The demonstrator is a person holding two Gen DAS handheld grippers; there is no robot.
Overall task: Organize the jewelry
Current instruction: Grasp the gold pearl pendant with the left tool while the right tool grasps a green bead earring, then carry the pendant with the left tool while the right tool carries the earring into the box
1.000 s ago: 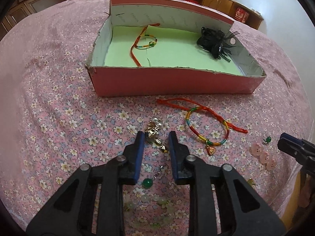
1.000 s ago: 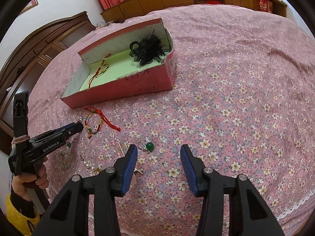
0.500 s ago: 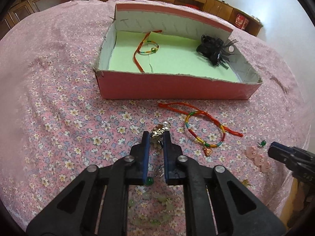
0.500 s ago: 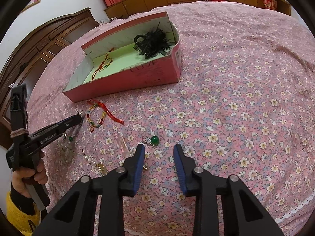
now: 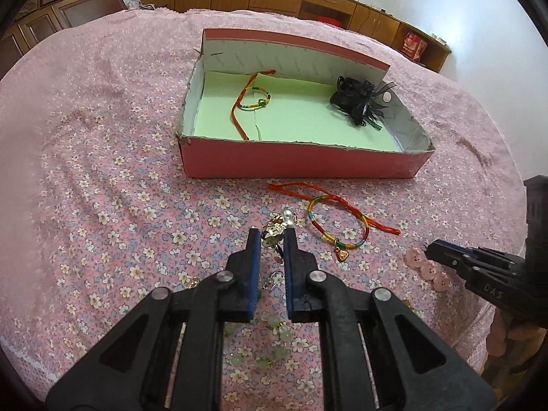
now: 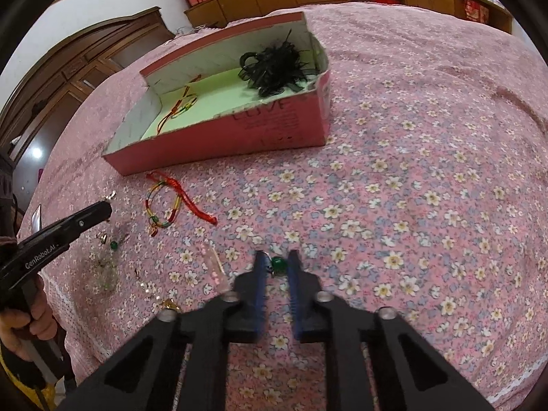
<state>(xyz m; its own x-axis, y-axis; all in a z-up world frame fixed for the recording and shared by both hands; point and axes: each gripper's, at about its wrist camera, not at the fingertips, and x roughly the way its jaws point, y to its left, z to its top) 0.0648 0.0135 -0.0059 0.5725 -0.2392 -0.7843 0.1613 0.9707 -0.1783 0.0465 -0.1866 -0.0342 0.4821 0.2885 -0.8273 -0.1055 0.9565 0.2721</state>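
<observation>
My left gripper (image 5: 271, 237) is shut on a silver earring with a pearl (image 5: 278, 227), held just above the floral bedspread. In the right wrist view the left gripper (image 6: 107, 207) shows side-on with the earring (image 6: 111, 196) at its tip. My right gripper (image 6: 276, 259) is closing; a green bead earring (image 6: 278, 264) sits between its blue pads (image 6: 260, 274), which hug both sides of the bead. The pink box (image 5: 301, 162) with a green floor holds a cord bracelet (image 5: 254, 102) and a black hair clip (image 5: 359, 101).
On the bedspread lie a rainbow bracelet with a red cord (image 5: 337, 221), a pink bear clip (image 5: 426, 269), a pale green bead bracelet (image 5: 270, 352) and a second green earring (image 6: 113, 245). A hand (image 6: 20, 325) grips the left tool. The bed edge runs close in front.
The left jaws closed on the silver earring and the gripper rose a little. The right jaws narrowed from wide open to tight around the green bead earring.
</observation>
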